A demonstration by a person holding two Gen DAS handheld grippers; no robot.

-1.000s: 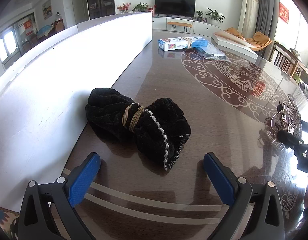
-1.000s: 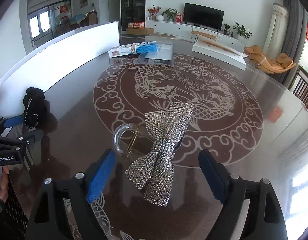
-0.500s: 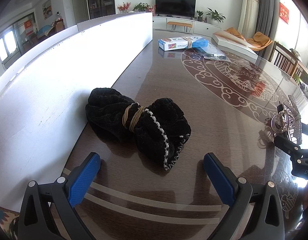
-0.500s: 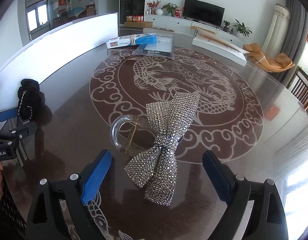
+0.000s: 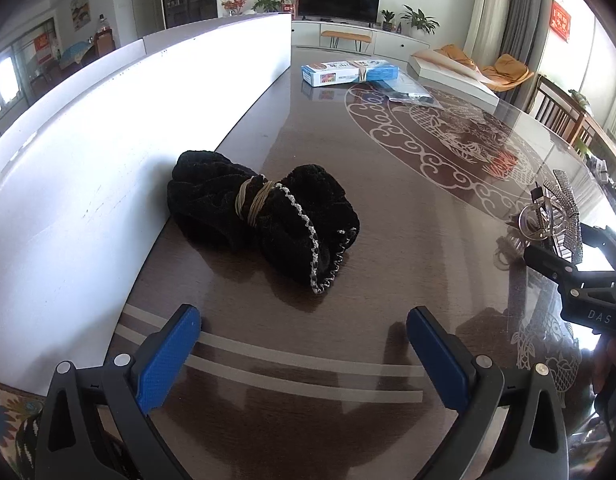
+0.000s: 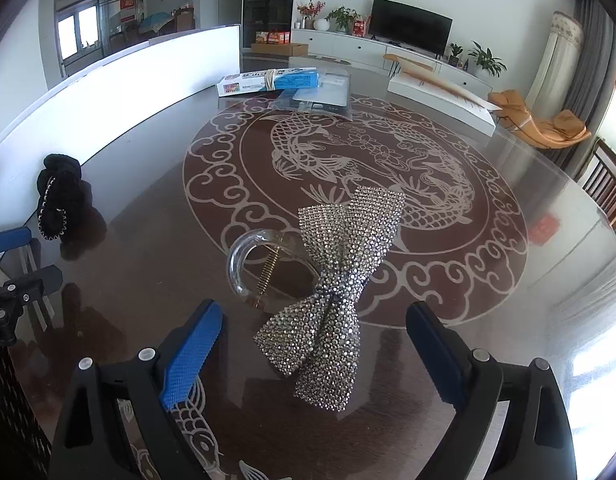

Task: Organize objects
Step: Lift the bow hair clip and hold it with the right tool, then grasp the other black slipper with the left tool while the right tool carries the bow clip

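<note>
A black velvet scrunchie bundle (image 5: 264, 220), tied with rubber bands and edged with a silver chain, lies on the dark table by the white board. My left gripper (image 5: 304, 336) is open just short of it. A rhinestone bow hair clip (image 6: 331, 300) with a clear claw lies on the table's dragon pattern. My right gripper (image 6: 313, 336) is open, its fingers either side of the bow's near end. The bow also shows at the right of the left wrist view (image 5: 563, 212), and the scrunchie at the left of the right wrist view (image 6: 60, 200).
A tall white board (image 5: 128, 120) runs along the table's left side. A blue and white box (image 6: 268, 80) and a clear plastic bag (image 6: 319, 96) lie at the far end. A long white box (image 6: 439, 100) sits far right. Chairs stand beyond the right edge.
My right gripper has moved forward, so the bow now sits closer between its fingers. The left gripper and the scrunchie have not moved.
</note>
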